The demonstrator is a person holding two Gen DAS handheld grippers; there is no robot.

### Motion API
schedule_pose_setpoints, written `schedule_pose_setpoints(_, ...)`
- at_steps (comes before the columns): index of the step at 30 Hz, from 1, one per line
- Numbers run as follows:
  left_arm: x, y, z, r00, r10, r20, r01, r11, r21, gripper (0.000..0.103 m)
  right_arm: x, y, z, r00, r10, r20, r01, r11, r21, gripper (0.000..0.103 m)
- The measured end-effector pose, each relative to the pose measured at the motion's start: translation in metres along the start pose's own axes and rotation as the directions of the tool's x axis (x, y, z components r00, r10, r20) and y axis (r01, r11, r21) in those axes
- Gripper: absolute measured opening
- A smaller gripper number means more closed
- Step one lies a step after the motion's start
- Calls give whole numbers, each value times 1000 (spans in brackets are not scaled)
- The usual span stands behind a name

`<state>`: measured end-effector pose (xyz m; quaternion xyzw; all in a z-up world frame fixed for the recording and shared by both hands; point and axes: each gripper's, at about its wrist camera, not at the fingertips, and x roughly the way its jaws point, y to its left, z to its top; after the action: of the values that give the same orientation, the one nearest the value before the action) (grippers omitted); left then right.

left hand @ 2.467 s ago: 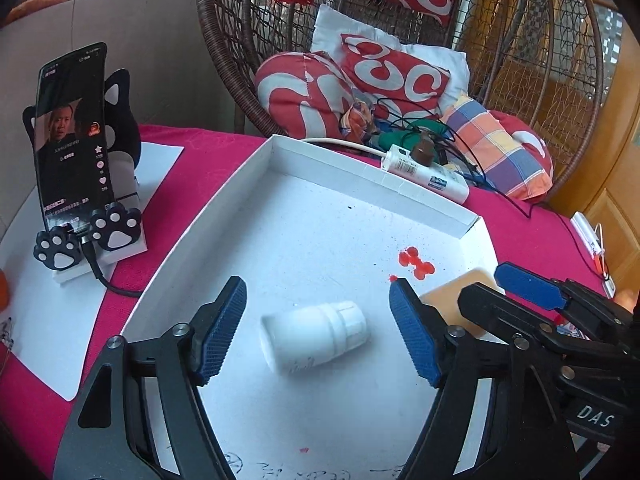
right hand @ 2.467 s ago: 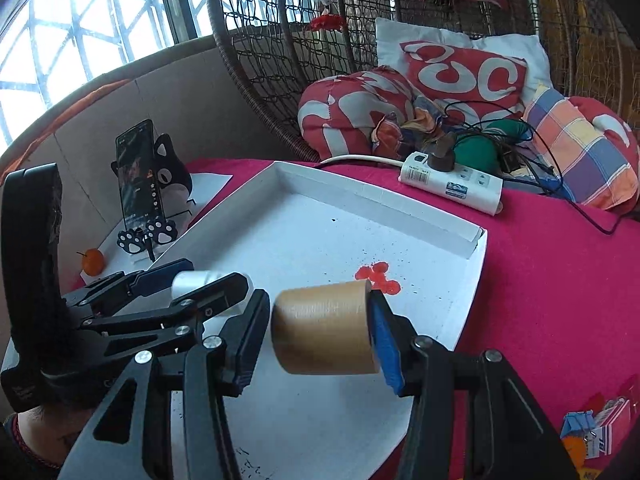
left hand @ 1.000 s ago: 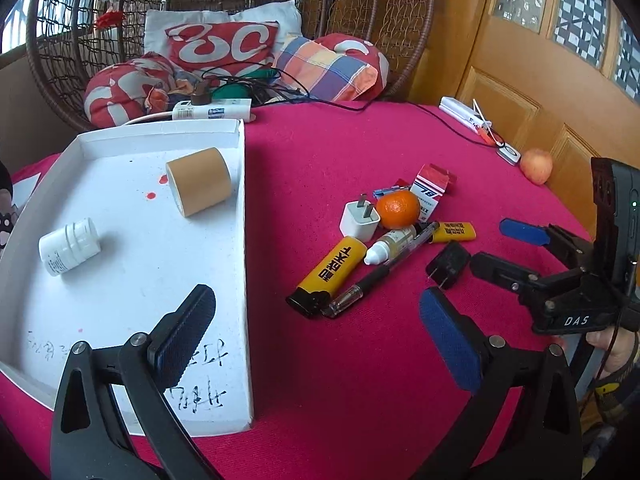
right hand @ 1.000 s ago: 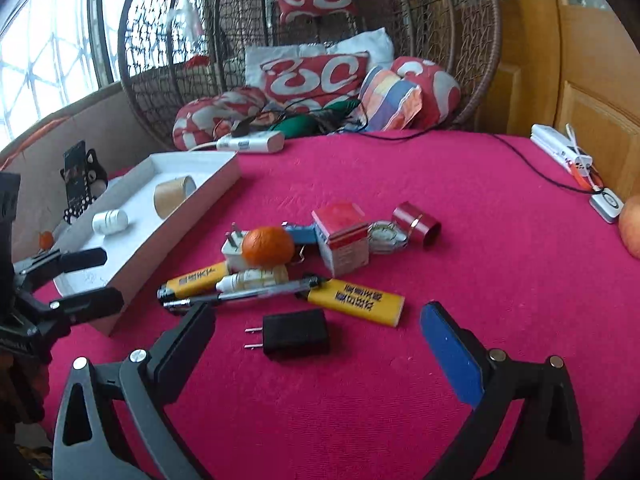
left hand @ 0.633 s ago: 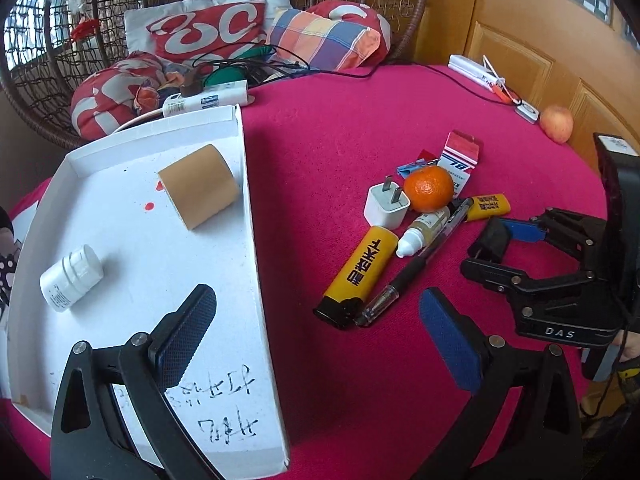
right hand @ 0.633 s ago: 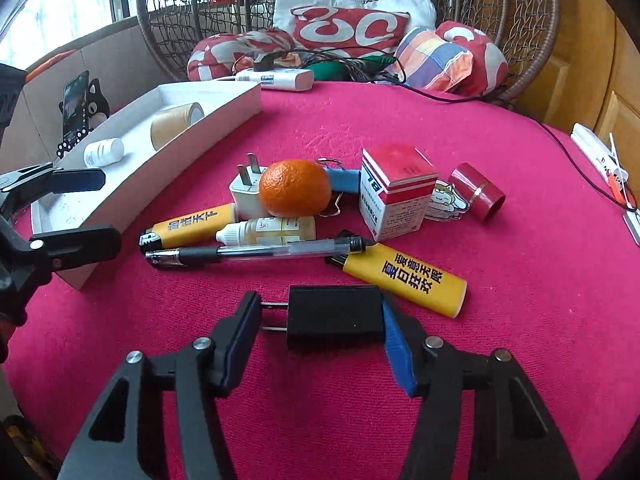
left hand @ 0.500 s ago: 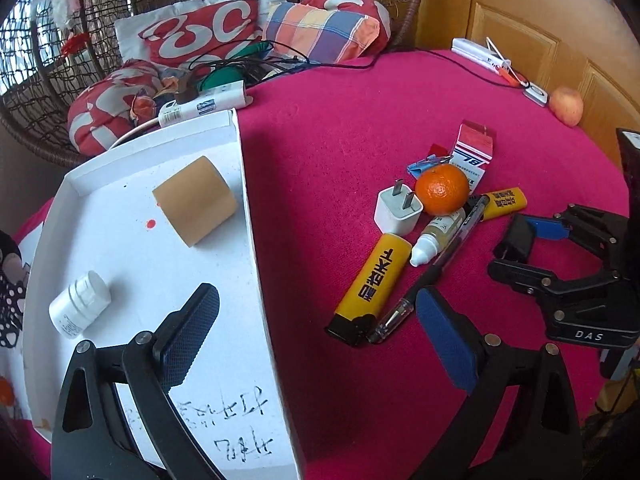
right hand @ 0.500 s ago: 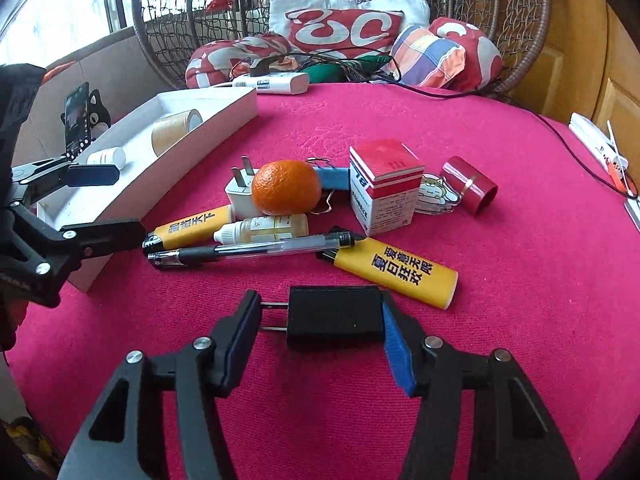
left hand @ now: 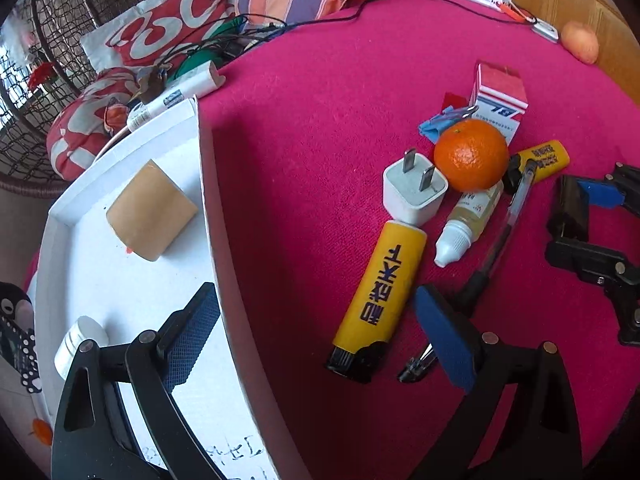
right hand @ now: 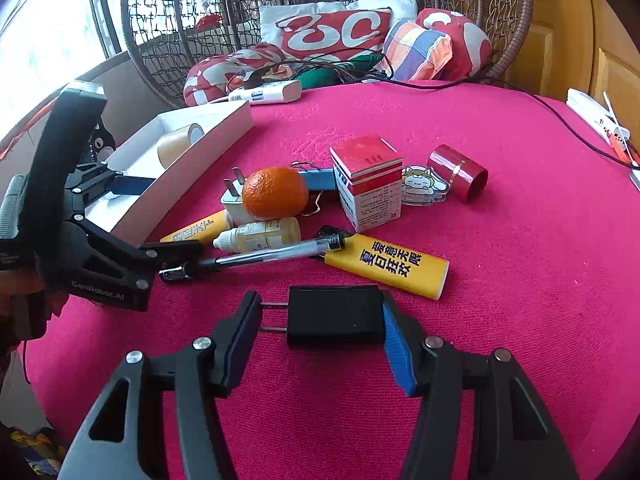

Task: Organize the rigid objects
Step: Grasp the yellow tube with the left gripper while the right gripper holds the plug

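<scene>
Both grippers have left the tray (left hand: 208, 184) for the clutter on the red worktop (right hand: 500, 240). Right gripper (right hand: 316, 326) has just been closing, and its jaws now pinch the black plug (right hand: 334, 316) end to end, one pad against the prong tips, the plug low at the cloth. Left gripper (left hand: 316, 332) has its jaws spread and closing slightly, straddling the tray wall and the near yellow lighter (left hand: 380, 288), gripping nothing.

To lift well, I judge the right should rise straight, since prong tips give a small, slippery bearing. The left should shift clear of the wall before closing.

Inside the tray lie a brown tape roll (left hand: 150, 210) and a white bottle (left hand: 78, 344), apart.
</scene>
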<state>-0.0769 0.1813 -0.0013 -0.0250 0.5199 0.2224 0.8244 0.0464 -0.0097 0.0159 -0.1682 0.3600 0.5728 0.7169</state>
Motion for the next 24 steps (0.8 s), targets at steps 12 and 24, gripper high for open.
schedule_pose_setpoints(12, -12, -6, -5, 998, -54, 19, 54, 998, 18, 68, 0, 0, 1, 1000, 10, 0, -10, 1000, 8, 58)
schedule_pose_setpoints(24, -49, 11, -6, 970, -145, 196, 161, 984, -71, 68, 0, -1, 2, 1000, 21, 1, -21, 1000, 17, 58)
